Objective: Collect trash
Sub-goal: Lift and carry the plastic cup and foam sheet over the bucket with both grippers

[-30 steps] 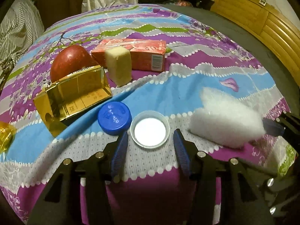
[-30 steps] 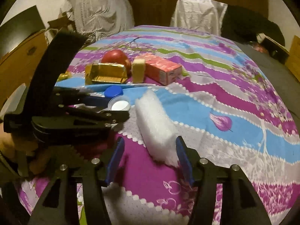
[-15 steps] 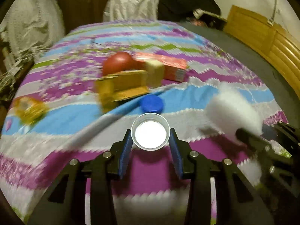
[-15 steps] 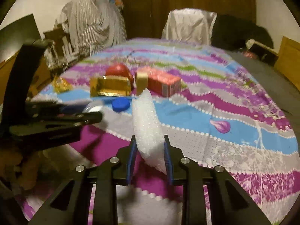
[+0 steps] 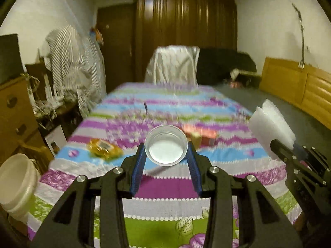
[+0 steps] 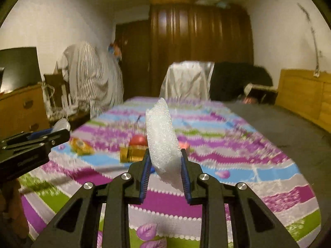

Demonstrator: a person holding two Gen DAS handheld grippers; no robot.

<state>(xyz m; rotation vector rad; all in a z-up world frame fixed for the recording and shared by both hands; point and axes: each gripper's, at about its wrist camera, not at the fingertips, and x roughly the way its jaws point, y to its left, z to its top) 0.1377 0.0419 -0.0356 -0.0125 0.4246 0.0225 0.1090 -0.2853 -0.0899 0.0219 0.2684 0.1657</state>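
Observation:
My left gripper (image 5: 166,161) is shut on a clear plastic lid (image 5: 166,148) and holds it up above the bed. My right gripper (image 6: 164,168) is shut on a white foam piece (image 6: 162,142), also lifted; the foam also shows at the right of the left wrist view (image 5: 271,127). On the patterned bedspread (image 6: 238,155) lie a yellow wrapper (image 5: 102,148), a gold box (image 6: 132,154), a red apple (image 6: 137,139) and a red carton (image 5: 201,134).
A white bucket (image 5: 15,183) stands at the lower left beside the bed. A wooden dresser (image 5: 12,119) is on the left, a wooden headboard (image 5: 298,86) on the right, and a dark wardrobe (image 5: 184,35) at the far end.
Both grippers closed on their items, the left on the lid and the right on the foam, then lifted and pulled back from the bedspread. The view now tilts up toward the room.

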